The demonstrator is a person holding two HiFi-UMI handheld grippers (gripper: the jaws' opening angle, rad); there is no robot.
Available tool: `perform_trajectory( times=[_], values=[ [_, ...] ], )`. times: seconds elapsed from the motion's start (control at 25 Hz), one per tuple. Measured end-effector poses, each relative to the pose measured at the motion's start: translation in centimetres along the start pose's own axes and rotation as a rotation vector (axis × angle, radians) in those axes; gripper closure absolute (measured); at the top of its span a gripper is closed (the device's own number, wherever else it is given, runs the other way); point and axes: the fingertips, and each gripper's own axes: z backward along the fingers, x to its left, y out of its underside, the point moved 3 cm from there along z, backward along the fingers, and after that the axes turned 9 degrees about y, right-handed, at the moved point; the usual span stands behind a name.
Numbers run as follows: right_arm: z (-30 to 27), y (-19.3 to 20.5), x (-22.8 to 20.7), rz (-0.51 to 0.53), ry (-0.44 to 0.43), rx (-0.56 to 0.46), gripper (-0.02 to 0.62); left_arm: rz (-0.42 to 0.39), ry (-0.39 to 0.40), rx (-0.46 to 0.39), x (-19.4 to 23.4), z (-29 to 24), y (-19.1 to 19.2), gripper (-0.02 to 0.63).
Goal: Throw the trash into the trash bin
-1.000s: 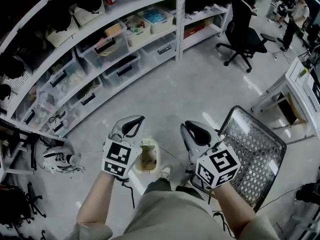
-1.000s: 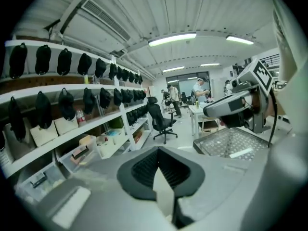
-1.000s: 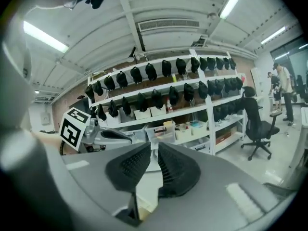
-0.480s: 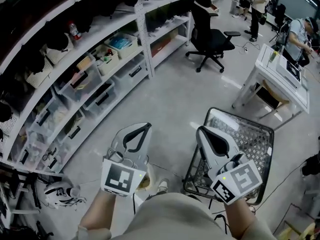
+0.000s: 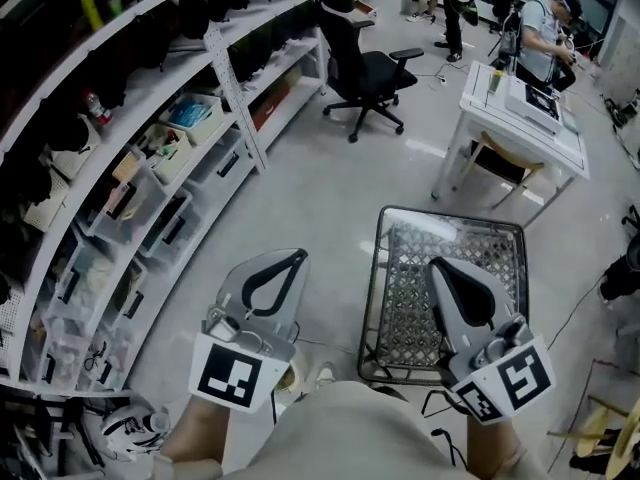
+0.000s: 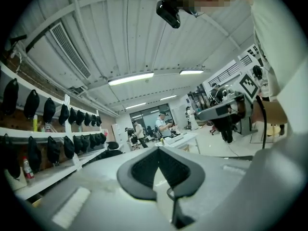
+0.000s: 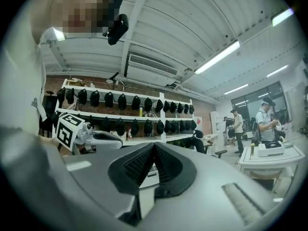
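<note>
Clear storage bins [image 5: 172, 136] on the shelving at the left hold mixed small goods. The wire basket [image 5: 450, 218] on the floor shows only its own mesh. The trash bin [image 5: 289, 376] is a pale sliver on the floor, poking out from under the left gripper [image 5: 297, 256] beside a shoe [image 5: 322, 373], its contents hidden. Both the left and the right gripper [image 5: 438, 265] have fingers pressed together on nothing. Only the gripper views show the rows of dark caps [image 7: 122, 101] on the upper shelves.
</note>
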Motion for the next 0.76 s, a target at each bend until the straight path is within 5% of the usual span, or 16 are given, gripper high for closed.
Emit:
perform_trajectory(
  times=[0.76],
  values=[
    [1.8, 0.8, -4.4, 0.006, 0.083, 0.044, 0.592, 0.044, 0.076, 0.006, -2.2, -3.6, -0.8, 0.604]
  ],
)
